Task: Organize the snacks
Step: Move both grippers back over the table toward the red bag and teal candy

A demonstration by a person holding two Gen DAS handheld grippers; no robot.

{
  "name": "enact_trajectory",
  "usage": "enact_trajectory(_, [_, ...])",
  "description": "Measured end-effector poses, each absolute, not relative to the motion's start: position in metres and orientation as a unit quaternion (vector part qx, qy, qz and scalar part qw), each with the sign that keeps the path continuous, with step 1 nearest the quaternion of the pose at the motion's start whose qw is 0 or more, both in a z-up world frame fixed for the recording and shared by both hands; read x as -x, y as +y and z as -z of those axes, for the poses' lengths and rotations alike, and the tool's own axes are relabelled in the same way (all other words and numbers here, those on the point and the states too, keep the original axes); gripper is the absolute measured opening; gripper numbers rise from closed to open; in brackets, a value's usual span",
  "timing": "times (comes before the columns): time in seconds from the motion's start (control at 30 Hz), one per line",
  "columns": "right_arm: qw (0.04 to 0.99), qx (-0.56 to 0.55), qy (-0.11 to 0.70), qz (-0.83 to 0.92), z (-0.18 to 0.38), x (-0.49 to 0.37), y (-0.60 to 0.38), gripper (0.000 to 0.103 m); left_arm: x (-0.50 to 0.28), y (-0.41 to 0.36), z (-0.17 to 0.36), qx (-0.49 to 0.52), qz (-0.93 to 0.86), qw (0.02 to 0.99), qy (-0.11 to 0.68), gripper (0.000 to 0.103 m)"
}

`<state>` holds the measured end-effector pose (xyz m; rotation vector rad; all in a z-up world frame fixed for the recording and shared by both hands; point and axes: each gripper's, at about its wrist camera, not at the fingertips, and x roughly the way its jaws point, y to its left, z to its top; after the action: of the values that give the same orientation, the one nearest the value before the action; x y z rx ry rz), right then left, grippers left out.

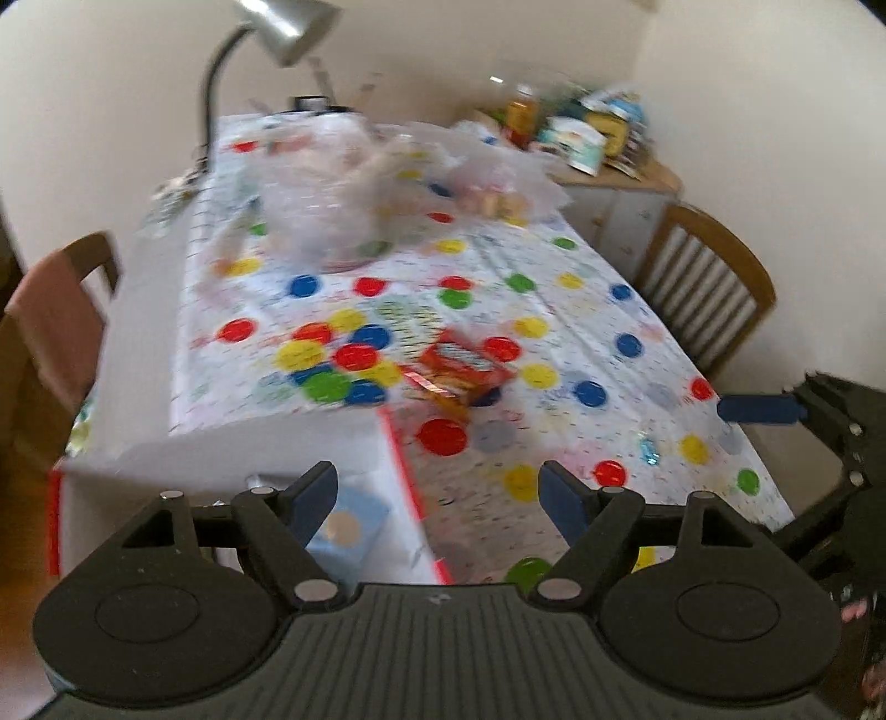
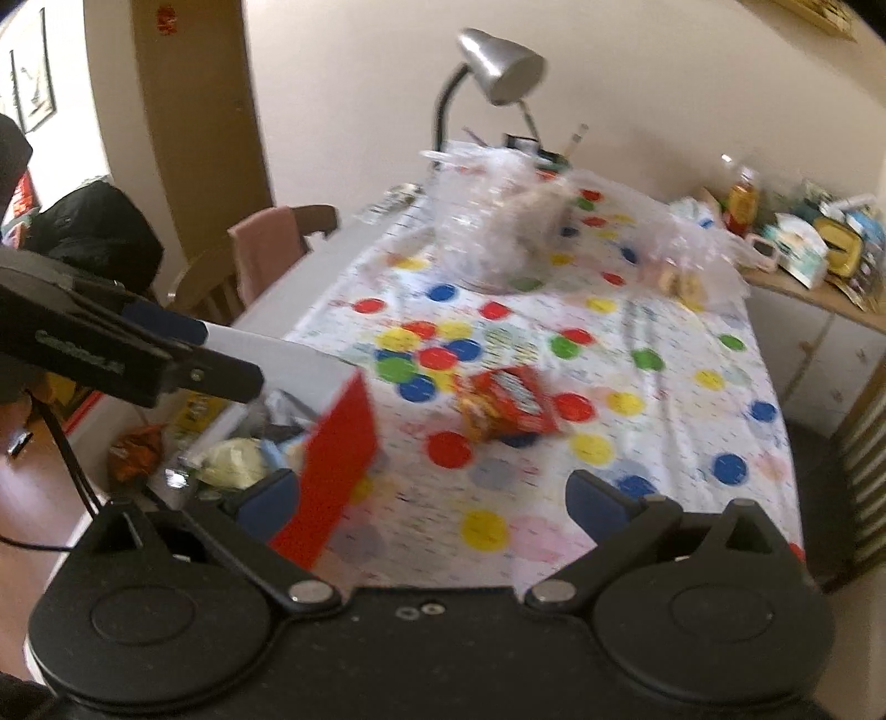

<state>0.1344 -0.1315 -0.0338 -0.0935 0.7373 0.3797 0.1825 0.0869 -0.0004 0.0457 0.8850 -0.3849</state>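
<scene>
A red-and-orange foil snack packet (image 1: 457, 374) lies on the desk with the dotted white plastic cloth (image 1: 603, 332), near its front left part. Behind the packet, toward the far end, stand crumpled clear plastic bags (image 1: 332, 194); what they hold is too blurred to tell. A silver gooseneck lamp (image 1: 277, 33) rises at the far left corner. A wooden slat-back chair (image 1: 714, 288) stands right of the desk, and a wooden chair draped with a pink cloth (image 1: 61, 315) stands left. Beyond the far right corner, a wooden-topped white cabinet (image 1: 626, 194) carries bottles and boxes. A white open box with a red flap (image 2: 338, 459) sits at the desk's left front edge, with wrapped items inside.
</scene>
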Motion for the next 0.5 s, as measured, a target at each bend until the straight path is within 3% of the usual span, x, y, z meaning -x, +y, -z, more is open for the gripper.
enact_trajectory(0.5, [0.895,-0.057,0.434,-0.086,0.113,-0.170,-0.243,0.099,-0.276,-0.020,0.038,-0.186,0.251,0.835,0.453,0.080])
